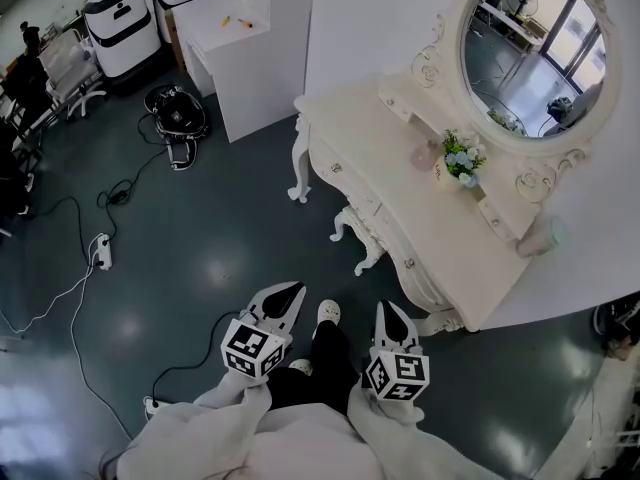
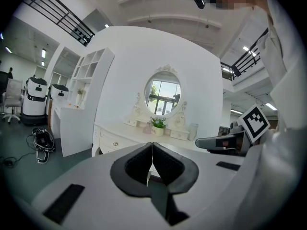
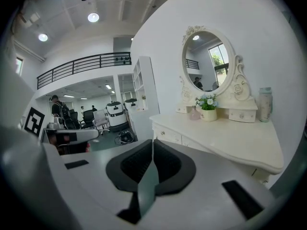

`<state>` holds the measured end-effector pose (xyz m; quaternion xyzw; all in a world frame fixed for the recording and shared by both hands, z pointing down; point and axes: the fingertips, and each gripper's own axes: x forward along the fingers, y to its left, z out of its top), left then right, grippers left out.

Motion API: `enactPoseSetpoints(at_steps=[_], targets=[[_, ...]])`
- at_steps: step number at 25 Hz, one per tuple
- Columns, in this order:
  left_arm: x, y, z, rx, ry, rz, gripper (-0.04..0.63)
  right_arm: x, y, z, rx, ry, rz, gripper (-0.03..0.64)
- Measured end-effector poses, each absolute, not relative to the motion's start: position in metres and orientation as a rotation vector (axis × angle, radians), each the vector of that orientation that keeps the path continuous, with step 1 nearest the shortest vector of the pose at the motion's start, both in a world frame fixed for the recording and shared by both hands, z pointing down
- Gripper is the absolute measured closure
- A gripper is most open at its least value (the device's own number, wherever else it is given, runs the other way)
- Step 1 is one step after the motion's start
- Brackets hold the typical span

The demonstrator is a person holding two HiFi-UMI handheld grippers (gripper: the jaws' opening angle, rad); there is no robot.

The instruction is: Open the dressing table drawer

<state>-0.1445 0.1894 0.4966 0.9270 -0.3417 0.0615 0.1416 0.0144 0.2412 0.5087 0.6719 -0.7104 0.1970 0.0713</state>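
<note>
Both grippers are shut tight, with nothing between their jaws. The left gripper point(image 1: 287, 301) and the right gripper point(image 1: 389, 316) are held low in front of the person, side by side. They point toward the white bench point(image 1: 455, 258) and neither one touches it. In the left gripper view the left gripper point(image 2: 152, 159) has its black pads pressed together. In the right gripper view the right gripper point(image 3: 152, 158) has its tips together too.

The dark grey floor point(image 1: 220, 228) is shiny. Black and white cables point(image 1: 75, 298) lie on it at the left.

The bench is a dressing table with curly legs. It stands against a white wall, ahead and to the right. A big oval mirror point(image 1: 535, 53) in a fancy white frame sits at the back of it.

The drawer point(image 1: 352, 186) is in the front of the bench, under the top. It is closed, and it has a small round knob point(image 1: 336, 168). The right gripper view shows the same drawer point(image 3: 168, 137) facing the gripper.

On the bench top, just below the mirror, is a little pot of flowers point(image 1: 460, 161). A small pink bottle point(image 1: 425, 155) stands right beside it.
</note>
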Motion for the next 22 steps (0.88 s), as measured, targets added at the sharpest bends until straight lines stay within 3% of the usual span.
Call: enactPoseSetpoints(at_steps=[22], targets=[[-0.06,0.052,0.492,2.68,-0.981,0.173,0.578,0.101,0.105,0.506,2.033,-2.135,0.596,0.581]])
